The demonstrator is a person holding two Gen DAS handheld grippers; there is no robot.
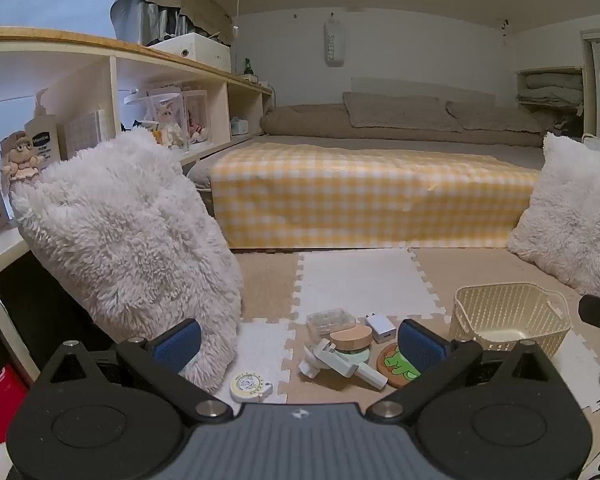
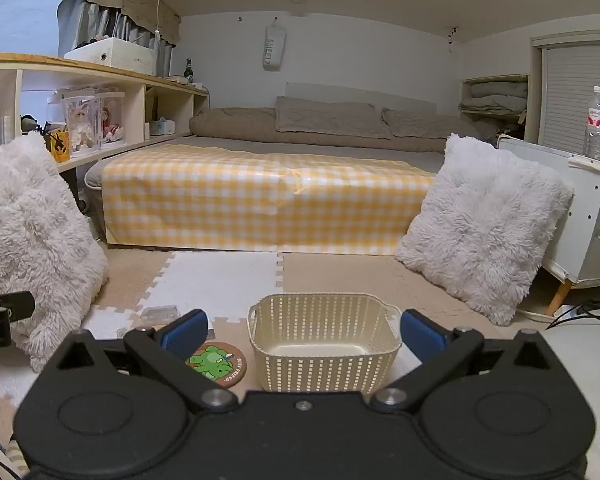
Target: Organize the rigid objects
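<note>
The left gripper (image 1: pixel 298 344) hangs with its jaws spread wide and nothing between them, low over a cluster on the foam mat: a wooden-lidded jar (image 1: pixel 351 338), a white bracket-like part (image 1: pixel 340 364), a dinosaur coaster (image 1: pixel 396 363), a clear case (image 1: pixel 329 320), a white charger (image 1: pixel 381 327) and, nearer, a tape measure (image 1: pixel 251 386). The right gripper (image 2: pixel 302 334) is likewise wide open and empty, framing the cream basket (image 2: pixel 324 344), which looks empty and sits just right of the cluster. A sensible first pick seems the jar (topmost, so nothing else gets dragged), gripped squarely across its lid, then lowered into the basket.
</note>
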